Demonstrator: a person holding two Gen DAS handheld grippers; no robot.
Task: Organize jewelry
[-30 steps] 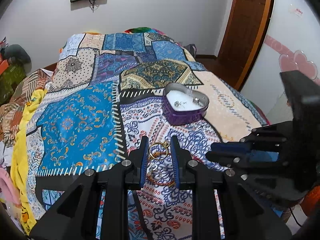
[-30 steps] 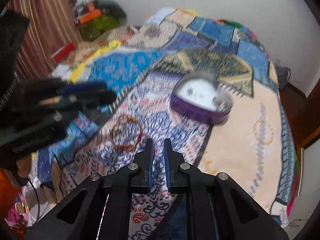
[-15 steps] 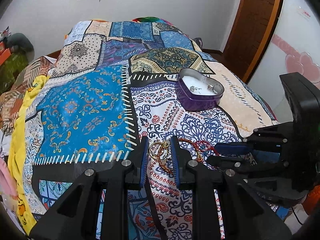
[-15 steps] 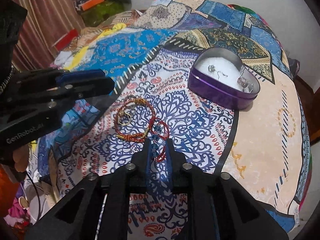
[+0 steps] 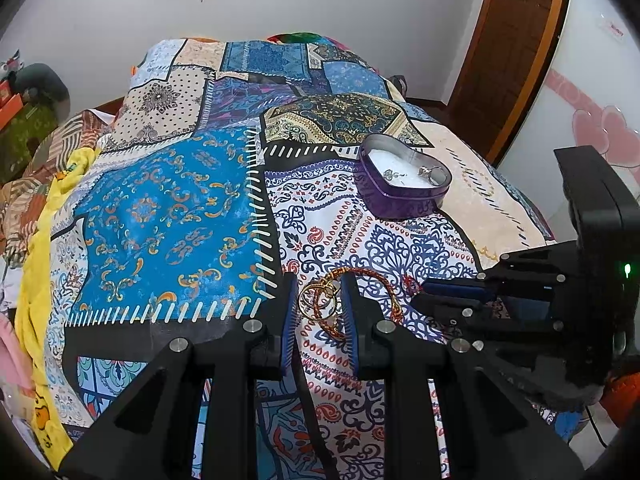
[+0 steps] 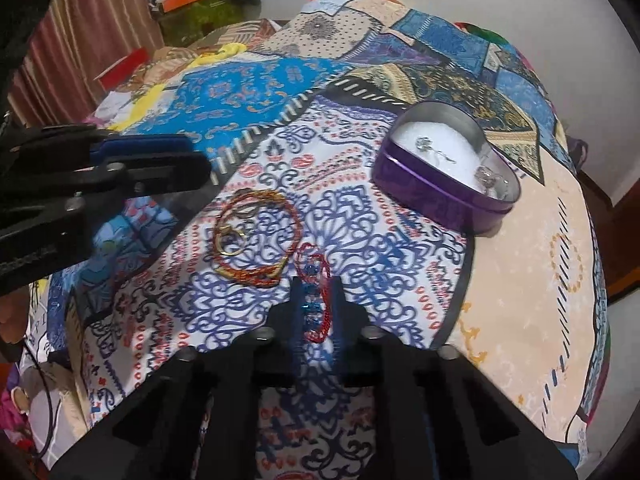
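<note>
A purple heart-shaped tin [image 5: 404,184] with a white lining holds small silver pieces and sits on the patchwork bedspread; it also shows in the right wrist view [image 6: 448,172]. Gold rings [image 5: 318,300] and a red-and-gold cord bracelet [image 6: 256,236] lie on the spread. My left gripper [image 5: 319,296] is open, its jaws either side of the gold rings. A red bracelet with blue beads [image 6: 316,296] lies between the open jaws of my right gripper [image 6: 316,298]. The right gripper also shows in the left wrist view [image 5: 448,296].
The bedspread [image 5: 168,216] covers the whole bed. A wooden door [image 5: 516,52] stands at the back right. Clutter and a striped curtain [image 6: 80,32] lie beyond the bed's far left side.
Both grippers have moved down and forward over the jewelry. The right jaws have opened and now straddle the red beaded bracelet. The left jaws stay around the gold rings.
</note>
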